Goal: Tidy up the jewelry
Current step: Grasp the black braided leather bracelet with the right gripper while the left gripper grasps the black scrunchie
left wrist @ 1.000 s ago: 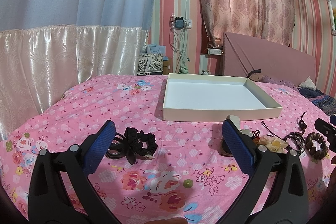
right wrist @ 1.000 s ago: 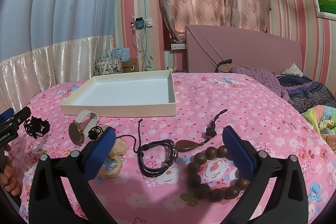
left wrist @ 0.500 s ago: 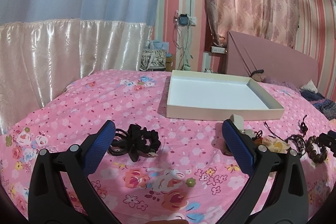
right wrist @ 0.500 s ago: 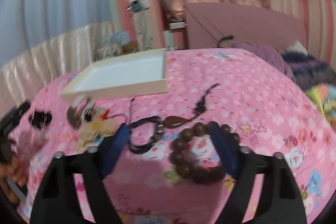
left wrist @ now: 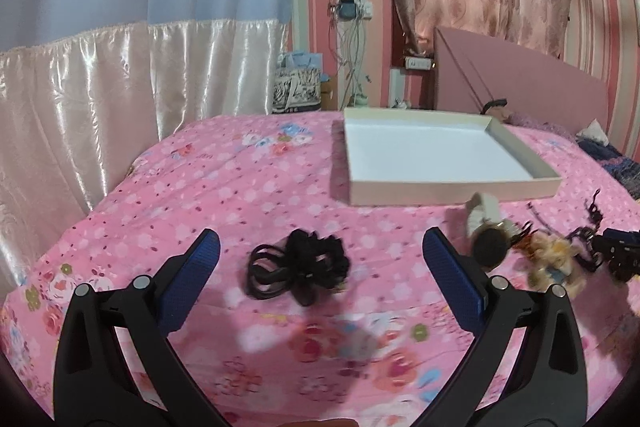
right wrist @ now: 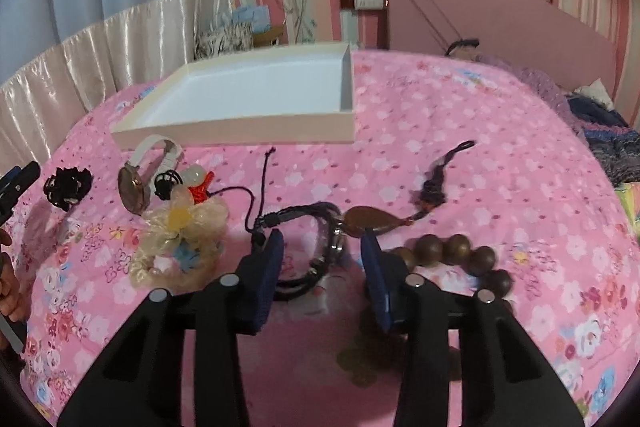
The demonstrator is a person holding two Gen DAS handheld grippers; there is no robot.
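My right gripper (right wrist: 322,239) points down at the pink bedspread and its jaws are closing. A black braided bracelet (right wrist: 308,211) lies between them, with no pad seen pressing on it. A wooden bead bracelet (right wrist: 460,251) curves just right of the right finger, and a brown pendant on a cord (right wrist: 368,219) lies beyond the fingertips. My left gripper (left wrist: 320,241) is open above the bed. A pile of black scrunchies (left wrist: 298,267) lies ahead between its fingers, untouched. A shallow white box (left wrist: 440,187) sits further back, empty.
A watch with a white strap (right wrist: 134,187), a fabric flower hair tie (right wrist: 180,231) and a small red piece (right wrist: 200,191) lie left of the right gripper. The bed's headboard (right wrist: 480,15) and a rumpled blanket (right wrist: 600,131) are at the far right. Curtains hang behind.
The right gripper tipped down toward the bed and its jaws narrowed around the black braided bracelet. The left gripper shifted, so the scrunchies now sit centred between its fingers.
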